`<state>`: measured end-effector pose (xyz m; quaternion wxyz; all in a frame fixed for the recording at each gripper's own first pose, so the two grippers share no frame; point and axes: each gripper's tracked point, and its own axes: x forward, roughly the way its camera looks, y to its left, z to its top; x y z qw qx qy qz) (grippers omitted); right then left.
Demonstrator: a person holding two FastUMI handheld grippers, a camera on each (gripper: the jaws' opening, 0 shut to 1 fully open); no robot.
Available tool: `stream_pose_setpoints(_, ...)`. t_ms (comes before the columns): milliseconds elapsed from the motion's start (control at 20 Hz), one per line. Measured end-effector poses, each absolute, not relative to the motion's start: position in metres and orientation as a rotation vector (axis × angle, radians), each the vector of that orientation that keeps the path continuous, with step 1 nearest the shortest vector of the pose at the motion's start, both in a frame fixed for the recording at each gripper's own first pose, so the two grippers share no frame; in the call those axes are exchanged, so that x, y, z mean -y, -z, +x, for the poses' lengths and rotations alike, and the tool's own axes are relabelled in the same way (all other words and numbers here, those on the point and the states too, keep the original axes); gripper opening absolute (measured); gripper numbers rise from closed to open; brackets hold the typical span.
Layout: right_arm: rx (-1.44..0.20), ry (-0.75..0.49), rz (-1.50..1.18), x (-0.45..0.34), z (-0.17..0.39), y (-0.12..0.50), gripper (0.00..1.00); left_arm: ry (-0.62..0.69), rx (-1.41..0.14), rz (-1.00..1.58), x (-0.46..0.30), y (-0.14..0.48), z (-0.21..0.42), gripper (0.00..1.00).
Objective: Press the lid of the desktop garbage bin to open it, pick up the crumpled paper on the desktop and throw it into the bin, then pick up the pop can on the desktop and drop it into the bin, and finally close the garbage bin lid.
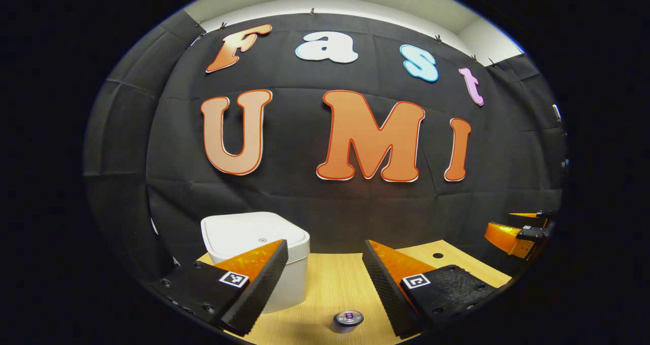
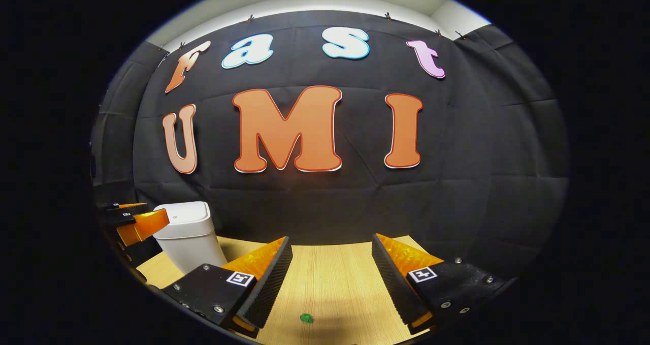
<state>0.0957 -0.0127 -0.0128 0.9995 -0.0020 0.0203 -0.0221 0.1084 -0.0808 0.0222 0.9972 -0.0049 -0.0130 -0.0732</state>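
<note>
A white desktop bin (image 1: 259, 253) with its lid down stands on the wooden table, behind my left gripper's left finger. A pop can (image 1: 348, 319) stands upright near the bottom of the left gripper view, below the gap of my left gripper (image 1: 325, 263), which is open and empty. In the right gripper view the bin (image 2: 188, 236) stands at the left, and a small green crumpled paper (image 2: 306, 318) lies on the table below my right gripper (image 2: 330, 263), also open and empty. The other gripper (image 2: 137, 223) hovers beside the bin.
The wooden table (image 1: 335, 284) ends at the black cloth wall close behind the bin. A small dark hole (image 1: 437, 255) marks the tabletop at the right. The right gripper (image 1: 518, 233) shows at the far right edge of the left gripper view.
</note>
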Motion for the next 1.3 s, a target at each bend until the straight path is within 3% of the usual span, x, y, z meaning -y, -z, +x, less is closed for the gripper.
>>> stream_pose_setpoints(100,-0.044,0.043,-0.003,0.013,0.094,0.013,0.94,0.145,0.024,-0.012,0.08,-0.024,0.107,0.86)
stream_pose_setpoints(250,-0.041,0.045,-0.005,0.014,0.092,0.013,0.94,0.142,0.014,-0.006,0.078,-0.022,0.107,0.83)
stream_pose_setpoints(300,-0.042,0.046,-0.004,0.015,0.093,0.013,0.94,0.136,0.014,-0.007,0.077,-0.024,0.106,0.65)
stream_pose_setpoints(350,-0.042,0.046,-0.003,0.016,0.093,0.013,0.94,0.135,0.019,-0.006,0.076,-0.025,0.106,0.53)
stream_pose_setpoints(500,-0.05,0.039,0.002,0.015,0.093,0.013,0.94,0.149,0.013,0.0,0.076,-0.029,0.11,0.31)
stream_pose_setpoints(600,-0.051,0.038,0.004,0.017,0.093,0.014,0.94,0.124,0.01,-0.002,0.066,-0.032,0.115,0.06)
stream_pose_setpoints(650,-0.05,0.038,0.003,0.017,0.093,0.013,0.94,0.113,0.002,-0.003,0.062,-0.032,0.115,0.01)
stream_pose_setpoints(1050,-0.051,0.031,-0.003,0.019,0.101,0.009,0.94,0.146,-0.033,-0.012,0.031,-0.068,0.146,0.0)
stream_pose_setpoints(1300,-0.064,0.017,-0.011,0.018,0.109,0.01,0.94,0.176,-0.166,0.04,-0.005,-0.067,0.178,0.0)
